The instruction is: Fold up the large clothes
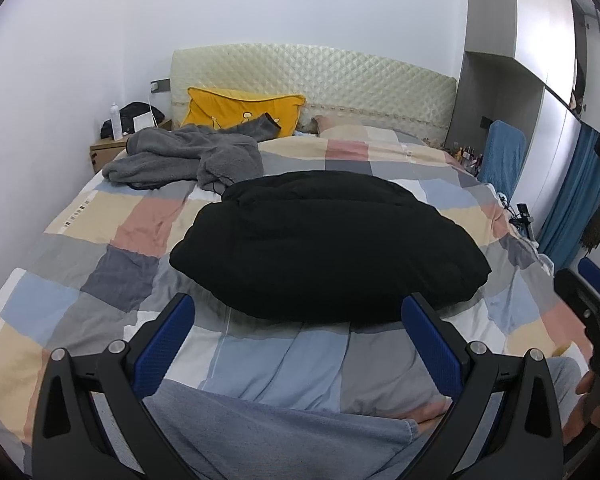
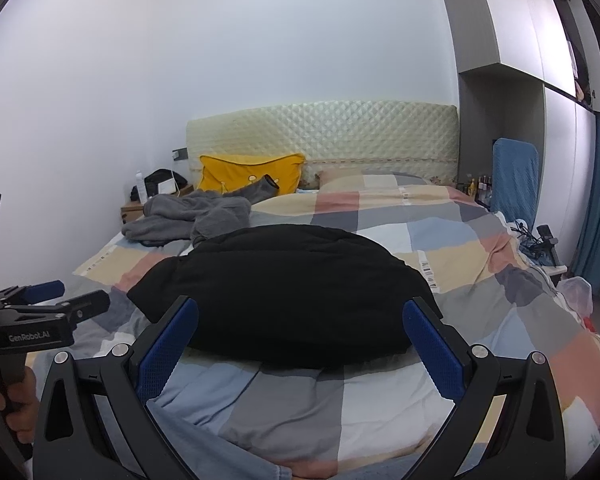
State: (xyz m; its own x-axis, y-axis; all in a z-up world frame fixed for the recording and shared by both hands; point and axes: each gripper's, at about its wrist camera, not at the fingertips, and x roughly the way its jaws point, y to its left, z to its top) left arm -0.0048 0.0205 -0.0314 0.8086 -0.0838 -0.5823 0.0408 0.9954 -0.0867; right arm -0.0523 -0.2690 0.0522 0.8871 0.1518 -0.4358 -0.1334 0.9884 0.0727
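Both grippers (image 1: pixel 298 344) (image 2: pixel 300 346) spread empty, black garment (image 1: pixel 324 244) folded, puffy

Folded garment (image 1: pixel 324 240), plain black; bed cover (image 1: pixel 100 240), patchwork checks of pale blue, grey, beige, salmon pink and white, some white patches marked with short dark bars; fleece garment (image 1: pixel 184 156), mid grey; cushion (image 1: pixel 240 110), mustard yellow with small pale motifs; headboard (image 1: pixel 340 76), cream, quilted in a diamond pattern; left gripper (image 1: pixel 298 340) and right gripper (image 2: pixel 300 344), black frames with blue textured pads; curtain (image 1: pixel 568 208), blue; walls (image 2: pixel 260 40), plain white; bedside table (image 1: pixel 106 152), light wood.
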